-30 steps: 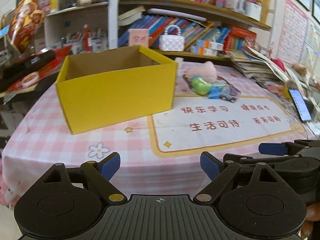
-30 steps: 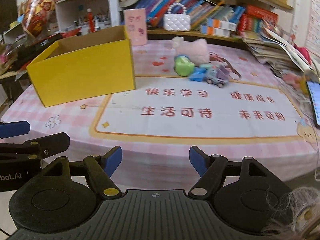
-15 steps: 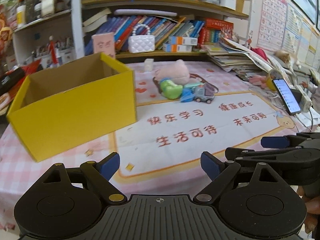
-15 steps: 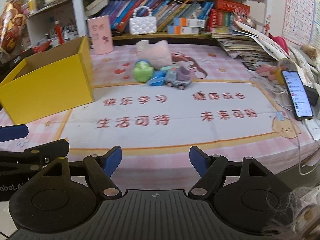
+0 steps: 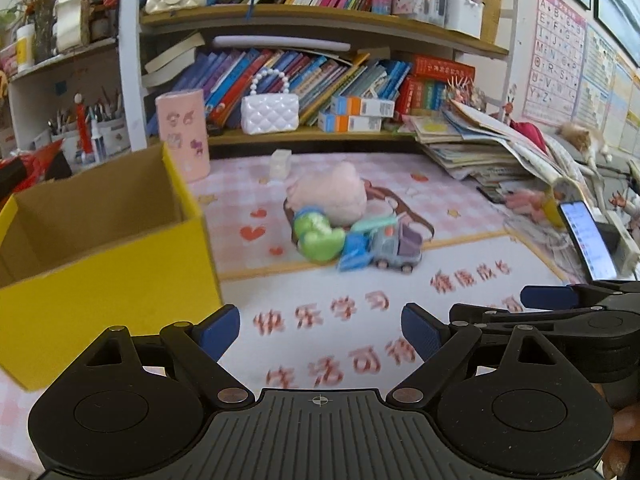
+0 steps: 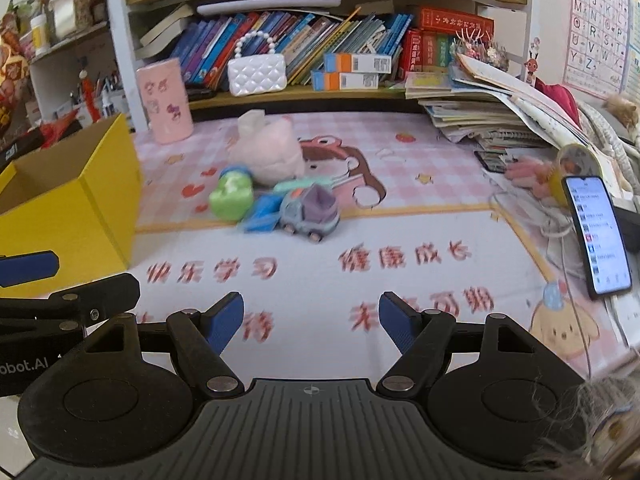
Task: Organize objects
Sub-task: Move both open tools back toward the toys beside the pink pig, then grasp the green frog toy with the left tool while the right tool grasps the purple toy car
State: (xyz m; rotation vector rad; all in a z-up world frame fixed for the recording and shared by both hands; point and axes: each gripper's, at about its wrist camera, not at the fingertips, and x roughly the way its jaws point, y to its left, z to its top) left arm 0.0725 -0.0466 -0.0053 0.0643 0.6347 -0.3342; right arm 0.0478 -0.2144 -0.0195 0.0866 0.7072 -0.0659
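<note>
An open yellow cardboard box (image 5: 100, 280) (image 6: 92, 200) stands empty at the left of the table. A small heap of toys lies mid-table: a pink plush (image 5: 332, 194) (image 6: 272, 148), a green toy (image 5: 318, 236) (image 6: 232, 196) and a grey-purple toy truck with a blue scoop (image 5: 392, 246) (image 6: 310, 212). My left gripper (image 5: 320, 332) is open over the white mat, short of the toys, with nothing between its blue pads. My right gripper (image 6: 311, 322) is open too, alongside it to the right, and holds nothing.
A pink cylinder (image 5: 184, 136) and a small clear box (image 5: 280, 164) stand behind the toys. Bookshelves with a white pearl-handled purse (image 5: 270, 110) close off the back. Stacked books and papers (image 6: 492, 120) and a lit phone (image 6: 598, 236) crowd the right edge.
Both grippers have moved forward and to the right over the table, so the toys look nearer and the yellow box has slid to the left. The jaws have not changed.
</note>
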